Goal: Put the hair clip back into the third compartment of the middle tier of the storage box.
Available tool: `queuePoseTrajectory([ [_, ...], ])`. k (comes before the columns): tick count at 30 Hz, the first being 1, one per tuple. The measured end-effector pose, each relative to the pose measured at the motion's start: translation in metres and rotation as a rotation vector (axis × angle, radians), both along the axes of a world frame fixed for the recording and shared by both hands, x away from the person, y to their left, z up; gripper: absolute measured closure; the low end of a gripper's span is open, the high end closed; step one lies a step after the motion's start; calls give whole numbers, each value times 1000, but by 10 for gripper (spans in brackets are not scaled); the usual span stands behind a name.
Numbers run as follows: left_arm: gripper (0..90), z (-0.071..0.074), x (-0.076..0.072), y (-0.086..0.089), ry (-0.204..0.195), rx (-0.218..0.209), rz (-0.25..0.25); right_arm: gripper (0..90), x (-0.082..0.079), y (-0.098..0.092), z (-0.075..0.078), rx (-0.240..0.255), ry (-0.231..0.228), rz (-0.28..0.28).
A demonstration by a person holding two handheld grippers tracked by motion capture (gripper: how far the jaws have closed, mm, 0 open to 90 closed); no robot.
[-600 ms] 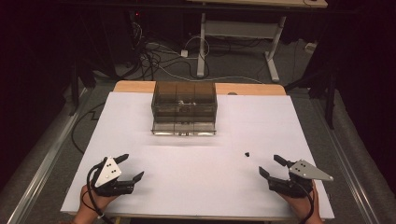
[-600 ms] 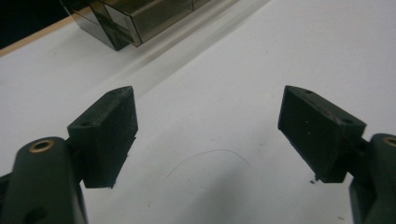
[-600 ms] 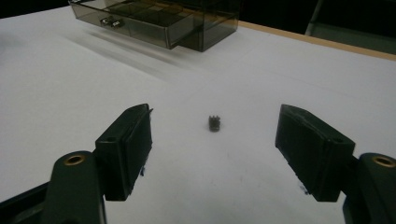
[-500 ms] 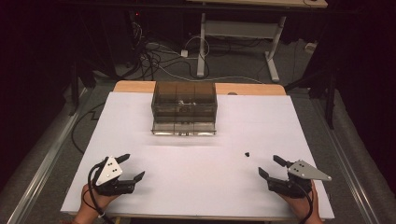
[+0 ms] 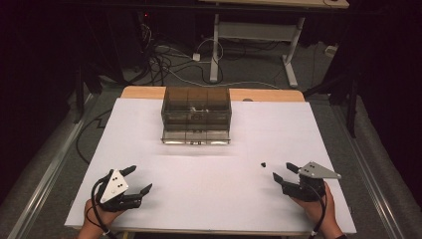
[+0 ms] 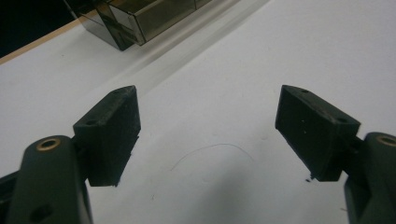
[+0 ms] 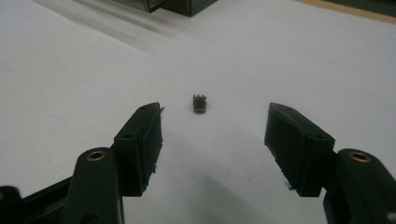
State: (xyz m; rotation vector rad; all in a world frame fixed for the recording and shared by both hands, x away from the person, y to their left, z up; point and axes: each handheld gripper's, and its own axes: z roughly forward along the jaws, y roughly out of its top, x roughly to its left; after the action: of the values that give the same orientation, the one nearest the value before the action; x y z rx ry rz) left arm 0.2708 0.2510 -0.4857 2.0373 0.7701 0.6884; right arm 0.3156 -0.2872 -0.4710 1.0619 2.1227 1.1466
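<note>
The high view looks forward and down over the whole white table (image 5: pixel 209 169), from well above. Each gripper view sits low and close to the tabletop, looking forward between its own jaws. All three share the smoky drawer box (image 5: pixel 196 114) (image 6: pixel 135 21) (image 7: pixel 177 5).

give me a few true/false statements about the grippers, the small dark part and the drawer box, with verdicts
1. The right gripper is open with nothing between its fingers. True.
2. The small dark part is held by the left gripper. False: it lies loose on the white table, just ahead of the right gripper.
3. The smoky drawer box stands at the far middle of the table. True.
4. The left gripper is shut. False: its fingers are wide apart over bare table.
5. The small dark part touches the drawer box. False: open table lies between them.
</note>
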Motion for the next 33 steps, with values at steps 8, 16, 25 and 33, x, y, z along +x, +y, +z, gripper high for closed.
queuePoseTrajectory([
  [8, 211, -1, 2, -1, 7, 7, 3, 513, 31, 22, -8, -77, 89, 29],
  [16, 215, -2, 2, -1, 11, 22, 11, 630, 54, 38, -10, -133, 152, 42],
  [25, 229, -2, 3, -2, -2, 53, -7, 772, 61, 43, -11, -155, 176, 51],
  [33, 229, -2, 1, -2, -5, 51, -10, 795, 58, 38, -10, -119, 171, 59],
])
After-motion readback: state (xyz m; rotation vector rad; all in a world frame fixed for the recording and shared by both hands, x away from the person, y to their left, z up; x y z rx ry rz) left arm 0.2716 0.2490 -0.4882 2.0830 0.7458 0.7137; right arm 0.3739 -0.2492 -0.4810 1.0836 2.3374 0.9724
